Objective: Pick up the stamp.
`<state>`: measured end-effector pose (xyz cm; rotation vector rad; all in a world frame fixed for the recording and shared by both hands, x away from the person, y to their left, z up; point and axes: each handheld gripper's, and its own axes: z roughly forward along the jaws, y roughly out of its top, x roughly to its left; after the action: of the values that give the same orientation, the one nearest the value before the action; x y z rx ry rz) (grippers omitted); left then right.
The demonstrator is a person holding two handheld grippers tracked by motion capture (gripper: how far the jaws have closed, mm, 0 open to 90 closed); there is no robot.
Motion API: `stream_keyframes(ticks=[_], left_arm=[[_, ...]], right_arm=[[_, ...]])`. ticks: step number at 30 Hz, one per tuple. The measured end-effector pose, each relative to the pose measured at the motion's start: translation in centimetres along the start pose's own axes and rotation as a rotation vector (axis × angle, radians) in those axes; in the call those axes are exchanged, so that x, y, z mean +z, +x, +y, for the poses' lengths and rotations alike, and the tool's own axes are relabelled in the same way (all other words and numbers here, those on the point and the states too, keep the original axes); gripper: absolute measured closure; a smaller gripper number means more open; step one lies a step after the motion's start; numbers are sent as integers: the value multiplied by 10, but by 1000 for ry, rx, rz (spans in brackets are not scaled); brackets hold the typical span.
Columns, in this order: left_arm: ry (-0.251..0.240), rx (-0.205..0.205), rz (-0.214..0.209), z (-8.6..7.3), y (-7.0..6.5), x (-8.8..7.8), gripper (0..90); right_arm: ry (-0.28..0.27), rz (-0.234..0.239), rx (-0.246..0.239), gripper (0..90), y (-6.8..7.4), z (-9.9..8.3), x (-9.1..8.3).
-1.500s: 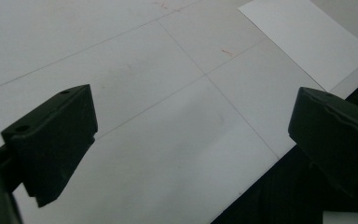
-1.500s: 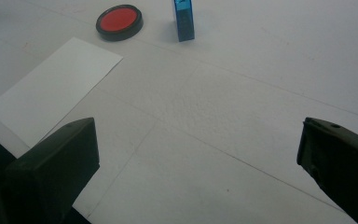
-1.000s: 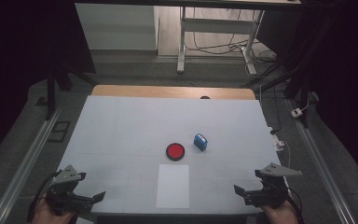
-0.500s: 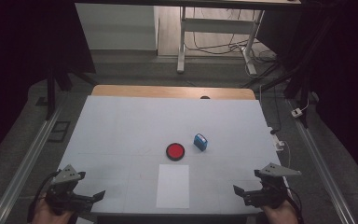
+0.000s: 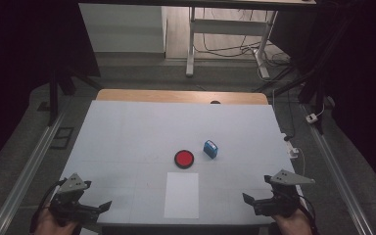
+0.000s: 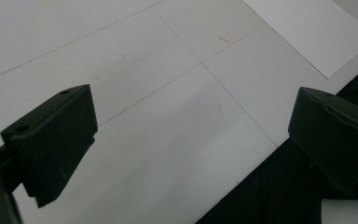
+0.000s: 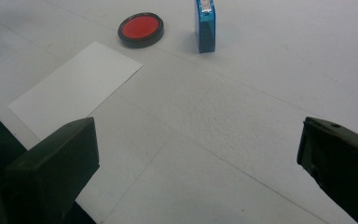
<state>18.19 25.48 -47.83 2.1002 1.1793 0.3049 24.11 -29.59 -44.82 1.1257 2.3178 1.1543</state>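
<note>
Overhead view; two low gripper views

The bench [image 5: 127,137] has a matt, pale surface with a fine grainy texture and thin scored lines; a strip of bare wood [image 5: 181,96] shows along its far edge. A smooth white paper sheet [image 5: 181,195] lies flat. The red disc [image 5: 183,158] looks like glossy plastic with a black rim. The blue box [image 5: 210,148] has a slight sheen. Each tool [image 7: 196,163] has matt black plastic jaws.
</note>
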Motion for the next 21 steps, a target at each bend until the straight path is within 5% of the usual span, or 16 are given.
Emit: stream_keyframes(ticks=[8, 21], left_arm=[[2, 7, 3, 0, 0, 0, 19], [1, 13, 7, 0, -1, 0, 19]], right_arm=[[-18, 10, -51, 0, 4, 4, 6], [-15, 71, -58, 0, 7, 13, 21]])
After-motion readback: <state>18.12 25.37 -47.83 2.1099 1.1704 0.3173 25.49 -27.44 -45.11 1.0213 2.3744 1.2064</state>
